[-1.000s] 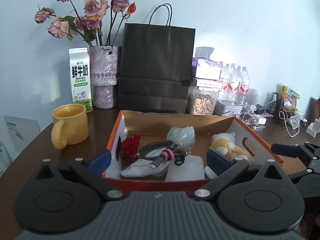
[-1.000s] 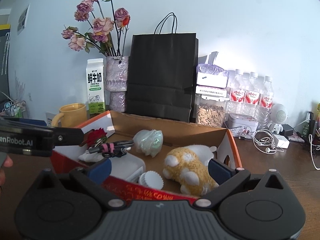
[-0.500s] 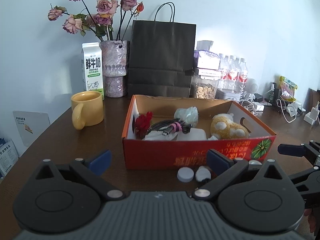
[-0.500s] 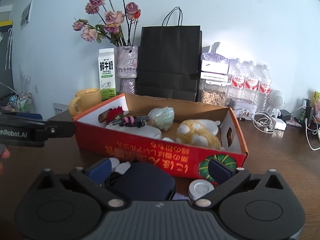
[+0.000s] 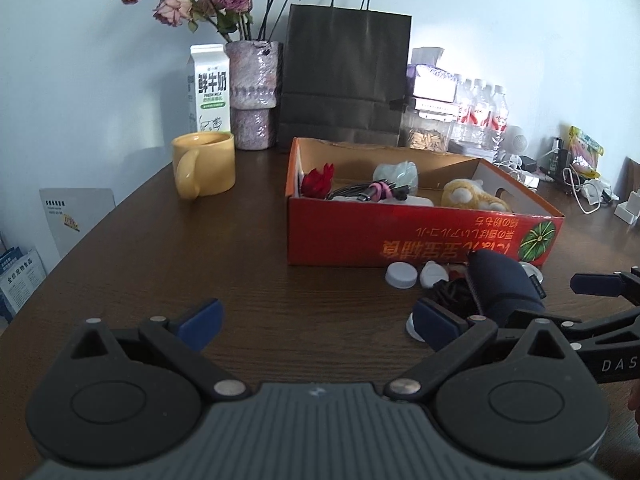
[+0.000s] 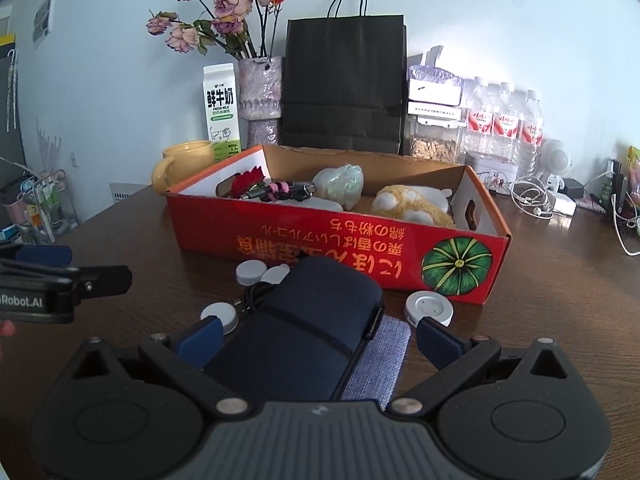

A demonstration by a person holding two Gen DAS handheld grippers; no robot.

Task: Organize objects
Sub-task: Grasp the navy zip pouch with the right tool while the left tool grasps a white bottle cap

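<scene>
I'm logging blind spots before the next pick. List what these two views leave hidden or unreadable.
- Dark navy fabric pouch, right wrist view: its near end is cut off behind the gripper body.
- Grey woven cloth, right wrist view: mostly under the pouch.
- White flat item in the red cardboard box, left wrist view: hidden by the front wall and the coiled black cable.
- White leaflet, left wrist view: print too small to read.

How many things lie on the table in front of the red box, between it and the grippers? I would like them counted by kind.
small round discs: 4
navy pouch: 1
grey-blue cloth: 1
black cord: 1
Total: 7
</scene>
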